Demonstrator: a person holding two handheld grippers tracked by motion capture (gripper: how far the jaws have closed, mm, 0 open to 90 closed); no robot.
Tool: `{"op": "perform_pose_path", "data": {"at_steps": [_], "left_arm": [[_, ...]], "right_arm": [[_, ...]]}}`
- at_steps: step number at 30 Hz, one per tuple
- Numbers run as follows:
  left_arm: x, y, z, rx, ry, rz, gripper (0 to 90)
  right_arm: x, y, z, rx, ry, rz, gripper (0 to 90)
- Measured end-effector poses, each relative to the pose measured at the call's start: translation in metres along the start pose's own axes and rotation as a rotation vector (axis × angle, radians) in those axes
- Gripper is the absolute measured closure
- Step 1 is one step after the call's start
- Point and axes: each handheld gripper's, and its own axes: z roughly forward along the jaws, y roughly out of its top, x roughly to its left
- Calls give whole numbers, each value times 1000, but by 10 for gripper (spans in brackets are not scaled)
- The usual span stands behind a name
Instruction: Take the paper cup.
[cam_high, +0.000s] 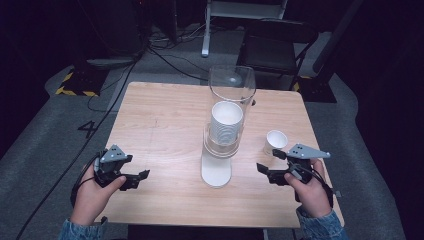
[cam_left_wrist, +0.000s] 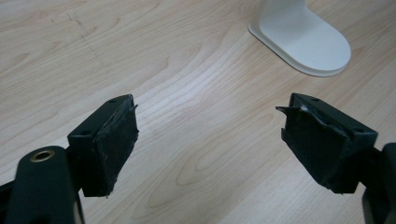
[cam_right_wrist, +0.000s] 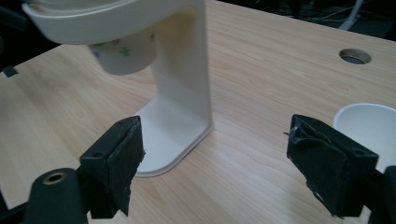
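Paper cup upright on the wooden surface, at two o'clock from the cup dispenser, right gripper just beside it, jaws open and empty, left gripper at eight o'clock, jaws wide, empty.

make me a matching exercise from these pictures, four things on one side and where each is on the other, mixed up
Things:
1. cup dispenser
2. loose paper cup
3. left gripper
4. right gripper

Places:
A. near left part of the table
B. upright, just beyond the right gripper
C. middle of the table, cups stacked inside
D. near right part, beside the loose cup

Pairs: 1-C, 2-B, 3-A, 4-D
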Motion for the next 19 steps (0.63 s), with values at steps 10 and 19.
{"op": "perform_pose_path", "data": {"at_steps": [10,19], "left_arm": [[-5,2,3,36,-13,47,181],[-2,1,3,47,-15,60,162]], "right_arm": [[26,1,4,34,56,-88,182],[26,-3,13,40,72,-86,173]]}}
